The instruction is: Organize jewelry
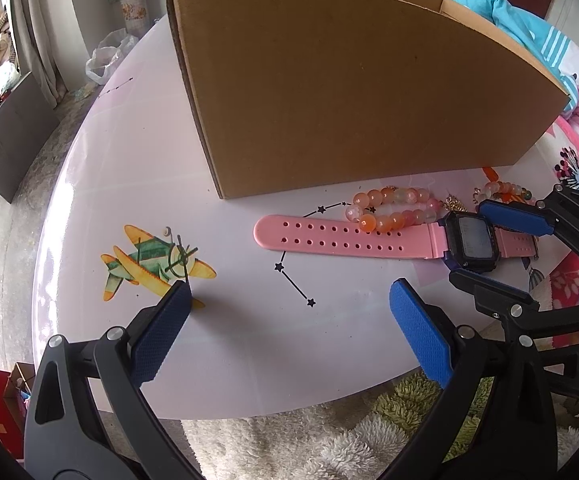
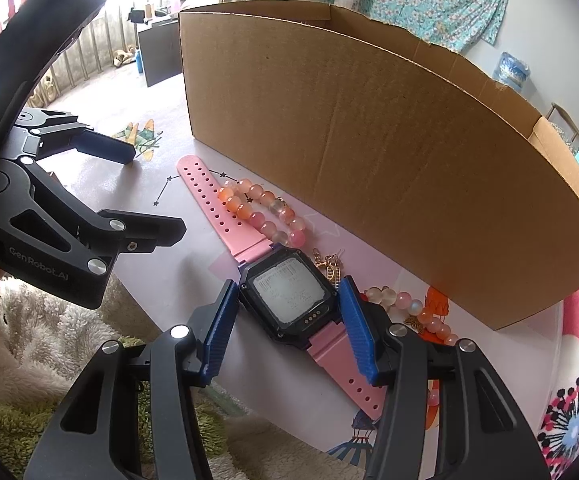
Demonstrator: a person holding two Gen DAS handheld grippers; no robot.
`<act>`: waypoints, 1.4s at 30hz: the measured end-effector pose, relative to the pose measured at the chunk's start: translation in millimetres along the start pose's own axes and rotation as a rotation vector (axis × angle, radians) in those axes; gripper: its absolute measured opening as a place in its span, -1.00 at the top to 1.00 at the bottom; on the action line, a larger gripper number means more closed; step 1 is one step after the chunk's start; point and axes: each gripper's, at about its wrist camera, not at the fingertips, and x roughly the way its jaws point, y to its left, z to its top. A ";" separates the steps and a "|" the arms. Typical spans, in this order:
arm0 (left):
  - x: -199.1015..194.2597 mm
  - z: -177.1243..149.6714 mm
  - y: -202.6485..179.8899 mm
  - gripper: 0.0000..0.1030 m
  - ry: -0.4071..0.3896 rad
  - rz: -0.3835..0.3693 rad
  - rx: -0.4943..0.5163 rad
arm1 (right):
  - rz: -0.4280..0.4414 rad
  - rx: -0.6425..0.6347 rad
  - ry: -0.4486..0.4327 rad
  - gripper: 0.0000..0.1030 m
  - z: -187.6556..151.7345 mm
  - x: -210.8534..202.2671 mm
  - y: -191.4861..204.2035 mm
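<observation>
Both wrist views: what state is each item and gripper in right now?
Cardboard box: upright on the table, top open.
Watch: lying flat, strap unbuckled, face up, between the right gripper's pads.
Bead bracelet: loose on the table, partly over the watch strap.
Second bead bracelet: loose beside the box.
Right gripper: pads at the watch case's sides.
Left gripper: open, empty.

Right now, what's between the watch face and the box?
A gold charm and peach beads lie between the watch and box, clearest in the right wrist view.
</observation>
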 end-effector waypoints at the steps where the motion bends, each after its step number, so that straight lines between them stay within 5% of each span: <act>1: 0.0 0.1 -0.1 -0.86 0.000 0.001 0.000 | -0.001 -0.001 0.000 0.01 -0.3 0.2 0.0; 32: -1.7 -2.4 -3.3 -0.86 -0.007 0.019 0.005 | -0.008 -0.050 -0.028 0.02 -4.7 -7.6 6.8; 42: -34.8 -10.2 -14.0 -0.86 -0.158 -0.037 0.089 | 0.017 -0.042 -0.018 0.02 -1.0 -2.9 2.5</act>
